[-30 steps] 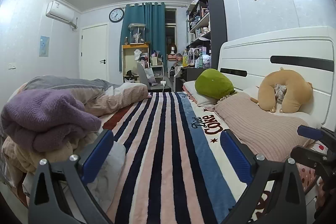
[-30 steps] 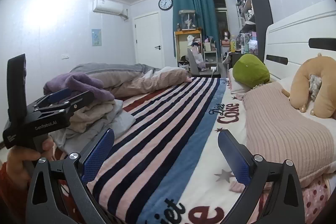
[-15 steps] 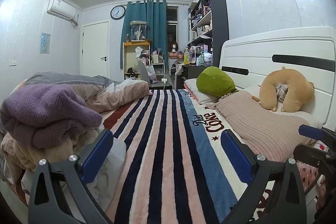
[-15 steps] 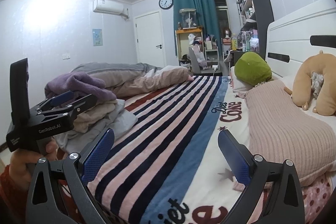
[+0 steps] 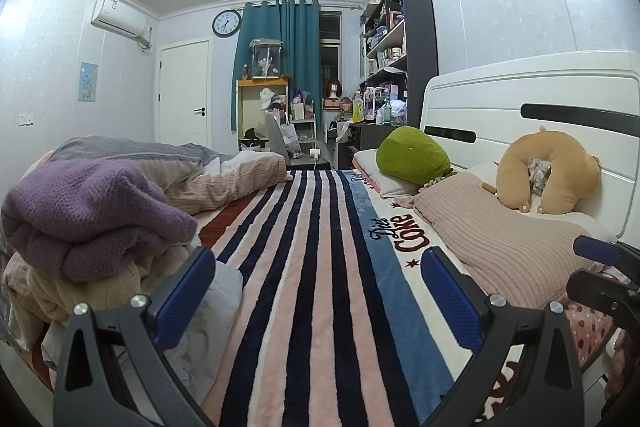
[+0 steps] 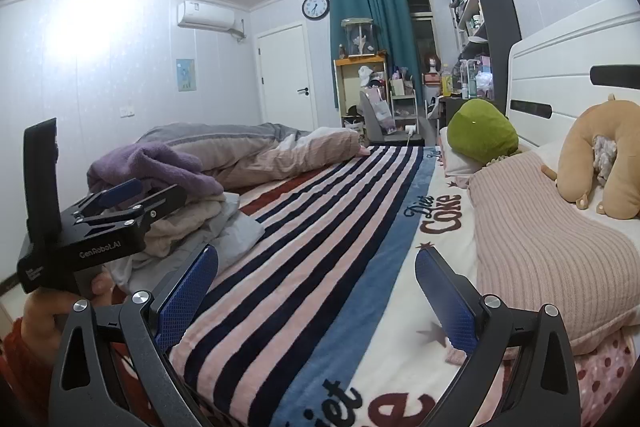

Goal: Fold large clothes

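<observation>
Both grippers hovered over the striped Diet Coke blanket (image 5: 320, 267) on the bed. The left gripper (image 5: 316, 291) and the right gripper (image 6: 316, 291) each had their blue-padded fingers spread wide apart, holding nothing. The heap of clothes, topped by a purple knit sweater (image 5: 88, 215), lay left of the blanket's stripes, just beside the left gripper.

We see a bed (image 5: 532, 99) covered by a striped blanket (image 5: 316, 267) lettered "Diet Coke". On it lie a heap of clothes (image 5: 80, 227) topped by a purple knit at the left, a rumpled duvet (image 5: 180, 167) behind, and a pink pillow (image 5: 500, 239), green cushion (image 5: 412, 155) and tan plush (image 5: 548, 171) along the headboard.
</observation>
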`<act>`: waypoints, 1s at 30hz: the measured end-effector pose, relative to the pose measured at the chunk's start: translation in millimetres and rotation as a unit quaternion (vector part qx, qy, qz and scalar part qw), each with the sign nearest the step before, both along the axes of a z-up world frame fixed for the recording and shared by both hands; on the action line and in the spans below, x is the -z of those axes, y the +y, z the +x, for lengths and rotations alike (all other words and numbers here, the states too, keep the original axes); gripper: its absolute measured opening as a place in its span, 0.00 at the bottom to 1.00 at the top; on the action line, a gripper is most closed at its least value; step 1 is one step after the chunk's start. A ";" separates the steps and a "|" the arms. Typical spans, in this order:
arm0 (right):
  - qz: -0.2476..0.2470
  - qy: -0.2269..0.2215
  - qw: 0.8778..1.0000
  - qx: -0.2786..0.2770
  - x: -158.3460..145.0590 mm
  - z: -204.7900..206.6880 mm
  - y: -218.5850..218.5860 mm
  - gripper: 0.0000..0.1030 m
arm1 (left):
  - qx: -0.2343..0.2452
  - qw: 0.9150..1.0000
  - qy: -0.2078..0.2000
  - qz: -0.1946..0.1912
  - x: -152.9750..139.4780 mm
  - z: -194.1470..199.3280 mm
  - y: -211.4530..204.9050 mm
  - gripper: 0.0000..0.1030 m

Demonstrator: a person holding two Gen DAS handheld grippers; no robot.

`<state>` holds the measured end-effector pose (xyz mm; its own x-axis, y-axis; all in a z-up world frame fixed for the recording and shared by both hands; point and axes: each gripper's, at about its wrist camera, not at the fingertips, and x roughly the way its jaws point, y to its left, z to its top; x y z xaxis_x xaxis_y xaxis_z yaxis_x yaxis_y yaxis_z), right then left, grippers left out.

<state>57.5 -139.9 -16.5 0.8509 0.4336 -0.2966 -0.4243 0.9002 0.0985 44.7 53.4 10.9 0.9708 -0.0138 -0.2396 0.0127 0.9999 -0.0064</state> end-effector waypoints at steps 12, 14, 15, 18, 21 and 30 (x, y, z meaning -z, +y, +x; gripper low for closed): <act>0.002 -0.001 1.000 0.000 0.3 0.4 0.3 0.96 | 0.000 1.000 -0.001 0.001 0.4 0.6 0.7 0.99; 0.002 -0.001 1.000 0.000 0.4 0.6 0.4 0.96 | 0.000 1.000 -0.001 0.001 0.8 0.7 0.6 0.99; 0.002 -0.001 1.000 0.000 0.6 0.9 -0.1 0.96 | 0.000 1.000 -0.001 0.000 0.7 0.7 0.6 0.99; 0.002 -0.001 1.000 0.000 0.8 0.3 2.0 0.96 | 0.000 1.000 0.000 0.000 0.8 0.8 0.6 0.99; 0.002 -0.001 1.000 0.001 1.2 0.7 1.7 0.96 | 0.000 1.000 0.002 0.002 0.9 1.1 -0.2 0.99; 0.004 -0.001 1.000 0.000 2.1 2.2 0.2 0.96 | 0.002 1.000 0.001 0.002 1.0 1.3 -2.8 0.99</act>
